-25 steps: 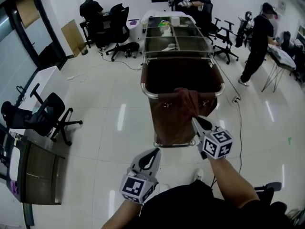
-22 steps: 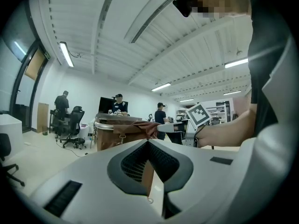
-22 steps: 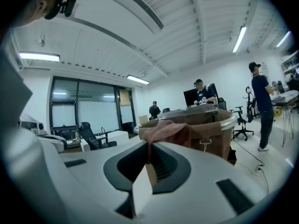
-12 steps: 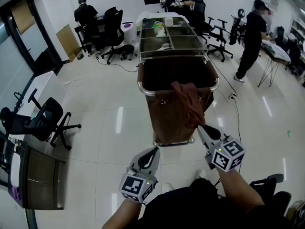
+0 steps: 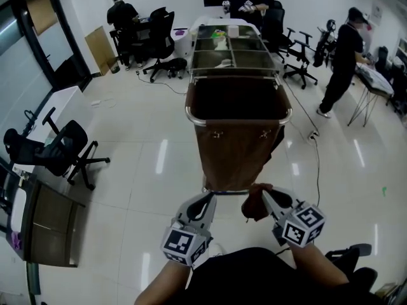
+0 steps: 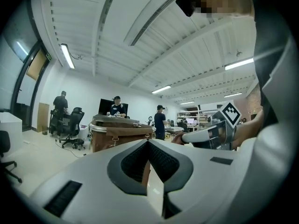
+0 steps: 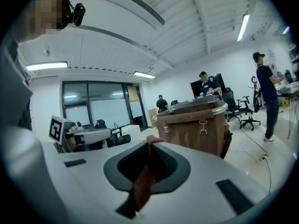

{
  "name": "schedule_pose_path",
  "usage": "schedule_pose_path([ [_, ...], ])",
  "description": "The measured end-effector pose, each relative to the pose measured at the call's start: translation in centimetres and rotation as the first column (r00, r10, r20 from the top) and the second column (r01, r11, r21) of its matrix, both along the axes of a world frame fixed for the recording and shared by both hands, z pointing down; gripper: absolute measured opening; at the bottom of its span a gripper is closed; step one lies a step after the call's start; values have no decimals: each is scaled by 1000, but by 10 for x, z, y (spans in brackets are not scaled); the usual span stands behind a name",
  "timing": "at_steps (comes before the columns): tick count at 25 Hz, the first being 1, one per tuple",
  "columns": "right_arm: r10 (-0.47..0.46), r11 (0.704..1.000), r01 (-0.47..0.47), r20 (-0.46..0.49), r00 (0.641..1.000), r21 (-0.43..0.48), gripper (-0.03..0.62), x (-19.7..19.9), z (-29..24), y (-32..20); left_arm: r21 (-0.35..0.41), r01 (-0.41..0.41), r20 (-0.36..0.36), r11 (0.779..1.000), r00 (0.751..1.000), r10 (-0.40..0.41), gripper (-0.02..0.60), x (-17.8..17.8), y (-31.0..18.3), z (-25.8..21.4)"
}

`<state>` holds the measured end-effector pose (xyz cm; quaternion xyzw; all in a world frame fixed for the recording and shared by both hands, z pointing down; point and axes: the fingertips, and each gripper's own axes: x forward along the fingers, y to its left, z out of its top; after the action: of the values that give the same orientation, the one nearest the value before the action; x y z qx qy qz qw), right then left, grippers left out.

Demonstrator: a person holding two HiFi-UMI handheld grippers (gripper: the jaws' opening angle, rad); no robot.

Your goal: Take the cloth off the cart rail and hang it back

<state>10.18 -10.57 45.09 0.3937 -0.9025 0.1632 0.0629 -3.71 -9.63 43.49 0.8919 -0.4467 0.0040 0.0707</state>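
The brown cart bag [image 5: 234, 150] stands in front of me, and its chrome rail [image 5: 191, 116] is bare. A reddish-brown cloth [image 5: 255, 206] hangs bunched low by the cart's foot, clear of the rail. My right gripper [image 5: 264, 195] is shut on it. In the right gripper view the cloth [image 7: 144, 183] runs as a strip between the closed jaws of that gripper [image 7: 149, 143], with the cart [image 7: 194, 125] beyond. My left gripper [image 5: 208, 201] is beside it at the left, shut and empty. In the left gripper view, the left gripper [image 6: 148, 142] points at the cart [image 6: 117, 135].
A metal trolley top with compartments [image 5: 232, 51] joins the cart's far end. Office chairs [image 5: 67, 151] stand at the left, a desk [image 5: 38, 221] at the near left. People work at the back [image 5: 124, 14] and right [image 5: 343, 59]. A cable [image 5: 316, 138] crosses the floor.
The right gripper has drawn the cloth off the cart rail, down and back towards me. The rail is now bare. The left gripper has hardly moved.
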Motion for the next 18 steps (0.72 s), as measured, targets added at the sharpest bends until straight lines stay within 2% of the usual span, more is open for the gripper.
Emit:
schedule_pose_path([
  [5, -52, 999, 52, 9, 999, -17, 28, 14, 2, 20, 14, 4, 32, 1000, 999, -4, 0, 25, 7, -5],
  [9, -79, 997, 79, -2, 997, -7, 28, 22, -2, 25, -5, 16, -16, 1000, 1000, -16, 0, 39, 12, -7],
  [18, -76, 996, 76, 10, 997, 41, 28, 42, -18, 34, 3, 16, 30, 1000, 999, -16, 0, 56, 9, -12],
])
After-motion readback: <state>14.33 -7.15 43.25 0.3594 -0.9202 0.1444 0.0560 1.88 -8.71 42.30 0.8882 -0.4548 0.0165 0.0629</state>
